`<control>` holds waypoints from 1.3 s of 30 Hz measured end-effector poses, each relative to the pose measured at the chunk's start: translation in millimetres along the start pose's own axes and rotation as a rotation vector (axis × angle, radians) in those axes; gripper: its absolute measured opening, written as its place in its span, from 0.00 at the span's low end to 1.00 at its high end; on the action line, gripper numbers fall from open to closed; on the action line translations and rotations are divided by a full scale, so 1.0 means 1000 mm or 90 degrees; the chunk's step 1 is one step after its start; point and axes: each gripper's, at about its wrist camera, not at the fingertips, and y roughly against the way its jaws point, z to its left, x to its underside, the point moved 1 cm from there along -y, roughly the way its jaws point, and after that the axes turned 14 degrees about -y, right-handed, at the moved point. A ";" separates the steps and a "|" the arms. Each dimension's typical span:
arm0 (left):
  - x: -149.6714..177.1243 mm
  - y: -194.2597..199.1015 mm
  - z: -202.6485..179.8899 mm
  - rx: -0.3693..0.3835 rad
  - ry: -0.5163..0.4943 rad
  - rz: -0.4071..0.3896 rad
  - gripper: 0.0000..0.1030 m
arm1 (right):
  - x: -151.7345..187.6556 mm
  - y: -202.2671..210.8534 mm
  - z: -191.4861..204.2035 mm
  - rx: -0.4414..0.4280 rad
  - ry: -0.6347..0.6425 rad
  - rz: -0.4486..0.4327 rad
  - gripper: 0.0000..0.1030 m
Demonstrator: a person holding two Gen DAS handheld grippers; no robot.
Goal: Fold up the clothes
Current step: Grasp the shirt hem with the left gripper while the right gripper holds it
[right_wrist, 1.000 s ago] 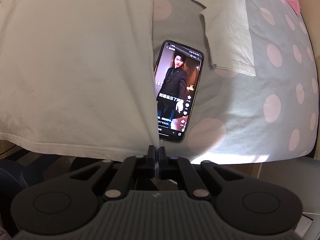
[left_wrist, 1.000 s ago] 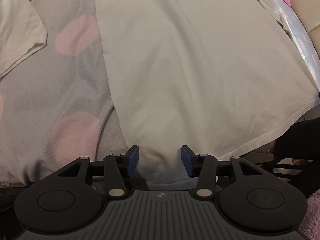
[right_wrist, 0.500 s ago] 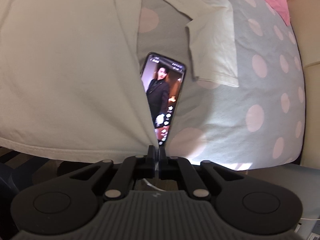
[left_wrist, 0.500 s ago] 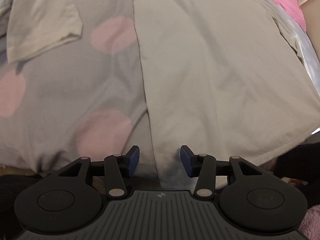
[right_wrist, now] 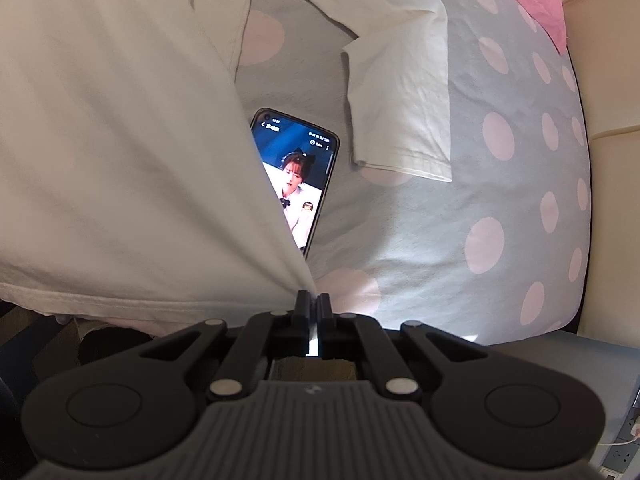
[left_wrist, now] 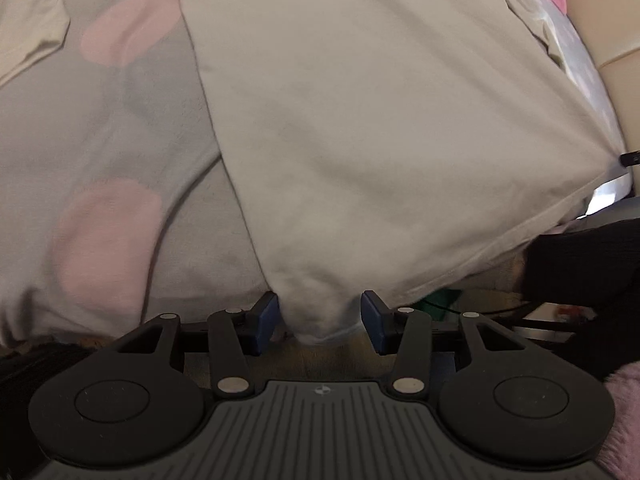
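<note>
A lit phone (right_wrist: 298,184) lies half under the shirt (right_wrist: 120,152) edge, beside a sleeve (right_wrist: 400,92); polka-dot bedding (right_wrist: 460,240) rightward lies open.

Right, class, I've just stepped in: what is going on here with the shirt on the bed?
A person with a gripper in each hand is folding a white T-shirt spread on a polka-dot bedsheet. The right gripper is shut on the shirt's bottom corner. The left gripper is open, its blue pads either side of the other bottom corner, which hangs between them ungripped. A lit phone lies on the sheet, partly under the shirt's edge.
</note>
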 end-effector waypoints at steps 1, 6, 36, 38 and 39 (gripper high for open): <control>0.000 -0.002 -0.003 -0.008 -0.007 0.000 0.40 | 0.000 0.001 0.000 -0.002 -0.001 0.000 0.03; -0.001 0.016 -0.003 -0.007 -0.025 -0.040 0.01 | 0.003 0.008 -0.002 -0.019 -0.002 -0.004 0.03; -0.010 0.074 0.055 -0.008 -0.014 0.111 0.02 | 0.047 0.002 0.071 -0.068 0.174 0.103 0.02; -0.013 0.075 0.056 -0.005 -0.016 0.114 0.02 | 0.039 0.006 0.076 -0.083 0.168 0.088 0.05; -0.017 0.079 0.057 -0.004 -0.015 0.106 0.03 | 0.034 0.008 0.079 -0.091 0.165 0.080 0.05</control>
